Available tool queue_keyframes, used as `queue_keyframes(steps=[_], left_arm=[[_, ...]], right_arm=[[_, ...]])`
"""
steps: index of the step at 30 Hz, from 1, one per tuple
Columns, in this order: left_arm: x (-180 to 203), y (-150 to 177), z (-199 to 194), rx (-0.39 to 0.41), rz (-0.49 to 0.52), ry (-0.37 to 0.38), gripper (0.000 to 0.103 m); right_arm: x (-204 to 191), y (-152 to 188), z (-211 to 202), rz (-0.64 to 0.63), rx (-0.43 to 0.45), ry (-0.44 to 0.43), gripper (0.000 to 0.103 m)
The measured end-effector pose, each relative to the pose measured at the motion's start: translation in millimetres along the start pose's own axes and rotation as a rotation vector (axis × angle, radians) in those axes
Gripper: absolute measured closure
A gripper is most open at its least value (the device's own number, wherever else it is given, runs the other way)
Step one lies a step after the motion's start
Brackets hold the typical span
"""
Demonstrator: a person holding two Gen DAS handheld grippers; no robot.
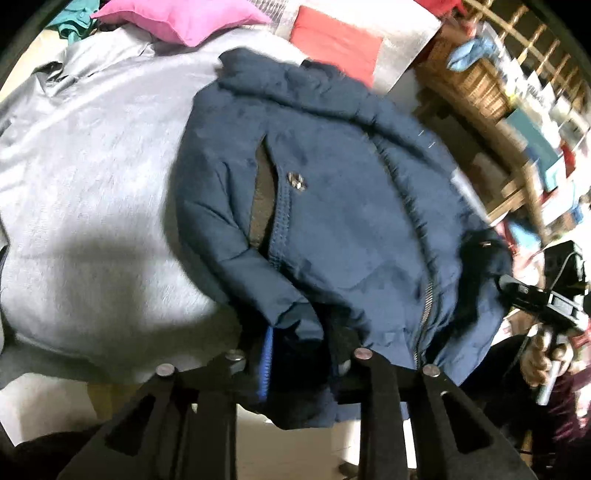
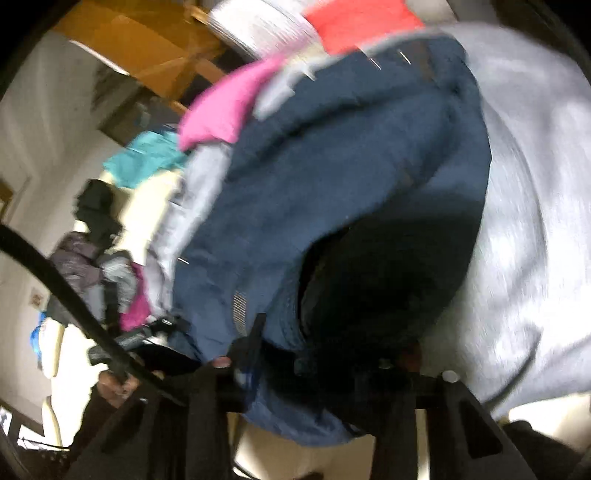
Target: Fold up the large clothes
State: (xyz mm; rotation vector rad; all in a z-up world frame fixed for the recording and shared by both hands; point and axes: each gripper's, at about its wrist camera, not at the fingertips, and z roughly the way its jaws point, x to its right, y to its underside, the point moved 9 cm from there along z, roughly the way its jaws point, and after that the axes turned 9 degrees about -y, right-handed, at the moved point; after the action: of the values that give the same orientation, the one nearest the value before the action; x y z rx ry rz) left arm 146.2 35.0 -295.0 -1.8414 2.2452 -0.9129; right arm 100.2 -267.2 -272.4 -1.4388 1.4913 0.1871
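A navy padded jacket (image 1: 332, 206) lies on a grey sheet (image 1: 85, 192), collar far, a sleeve folded across its front. My left gripper (image 1: 295, 362) is shut on the jacket's near hem. My right gripper (image 1: 517, 291) shows at the jacket's right edge by the dark fur trim. In the blurred right wrist view the right gripper (image 2: 314, 365) is shut on the jacket (image 2: 332, 192) at its dark fur hood edge (image 2: 369, 280). The left gripper (image 2: 147, 332) shows there at the left, holding the same hem.
A pink cushion (image 1: 184, 18) and a red cushion (image 1: 332, 40) lie at the far end of the sheet. A wicker basket (image 1: 469, 81) and wooden shelves (image 1: 535, 122) stand to the right. A clothes pile (image 2: 110, 266) with teal cloth (image 2: 147, 158) sits left.
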Motion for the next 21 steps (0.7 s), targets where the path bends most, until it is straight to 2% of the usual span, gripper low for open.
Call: queue_keyframes(steps=[3, 5, 9, 11, 16, 21], left_arm=[[9.2, -23.3, -28.6, 0.072, 0.041, 0.032, 0.084], [21.2, -55.0, -46.0, 0.137, 0.066, 0.040, 0.085], [32.4, -121.2, -70.1, 0.267, 0.061, 0.042, 0.088], [35.6, -150.4, -67.5, 0.314, 0.039, 0.025, 0.089], [31.3, -220.1, -45.4, 0.403, -0.076, -0.012, 0.090], [17.7, -269.5, -6.9, 0.405, -0.175, -0.080, 0.092]], right_arm=[[-21.8, -31.0, -9.8, -0.087, 0.077, 0.006, 0.071], [-32.0, -54.1, -12.5, -0.120, 0.137, 0.013, 0.072], [-21.8, -111.6, -34.3, -0.081, 0.309, 0.020, 0.073], [-7.5, -141.1, -31.9, -0.027, 0.360, 0.007, 0.073], [27.2, -198.7, -6.4, 0.052, 0.408, 0.010, 0.073], [74.8, -244.4, 10.3, 0.191, 0.461, -0.026, 0.073]])
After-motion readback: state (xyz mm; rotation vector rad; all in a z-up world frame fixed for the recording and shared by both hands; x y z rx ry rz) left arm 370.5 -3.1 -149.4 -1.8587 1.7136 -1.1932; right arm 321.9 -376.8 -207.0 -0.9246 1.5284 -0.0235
